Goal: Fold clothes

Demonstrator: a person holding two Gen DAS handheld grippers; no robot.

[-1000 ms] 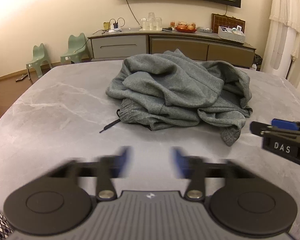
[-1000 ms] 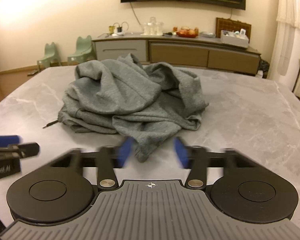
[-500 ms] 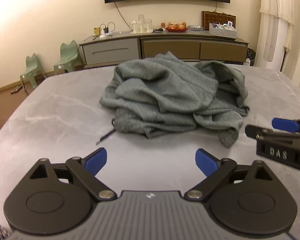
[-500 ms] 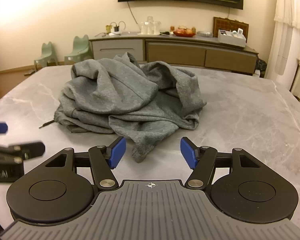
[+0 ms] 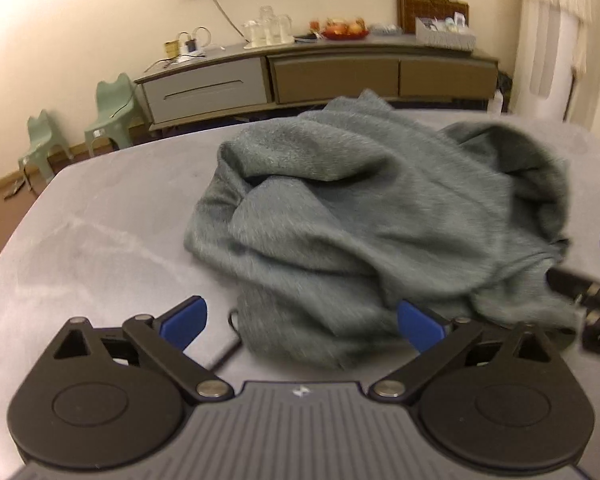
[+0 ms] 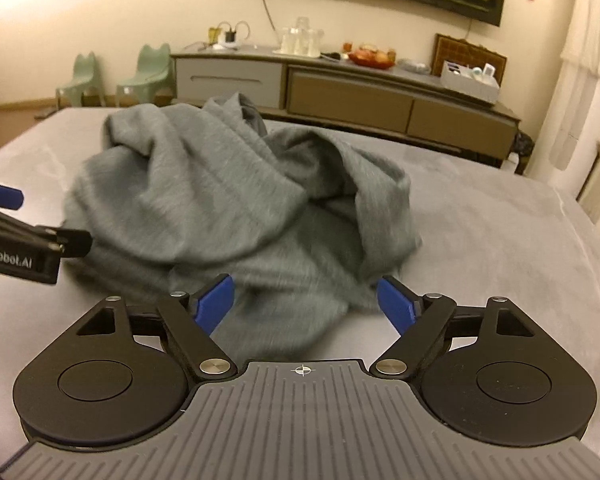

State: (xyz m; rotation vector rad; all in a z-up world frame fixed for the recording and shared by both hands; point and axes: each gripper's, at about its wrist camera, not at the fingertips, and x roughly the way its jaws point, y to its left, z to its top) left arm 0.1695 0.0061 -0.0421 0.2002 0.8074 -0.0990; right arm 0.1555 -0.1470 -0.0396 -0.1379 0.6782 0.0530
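You work on a grey stone worktop [image 6: 500,232] in a warm room with cream walls. Behind it stands a long low cabinet [image 6: 340,88] with glasses and a bowl of fruit [image 6: 371,58] on top. Two small green chairs [image 6: 144,70] sit by the wall on the left. The grey clothes [image 6: 228,200] lie in a crumpled heap in the middle of the worktop. Your left gripper [image 5: 302,320] is spread wide, low and close to the near edge of the heap. Your right gripper [image 6: 304,300] is spread wide too, with the front of the heap between its blue fingers [image 6: 214,296]. Neither holds anything. A thin dark cord [image 5: 230,350] pokes out from under the heap by your left gripper.
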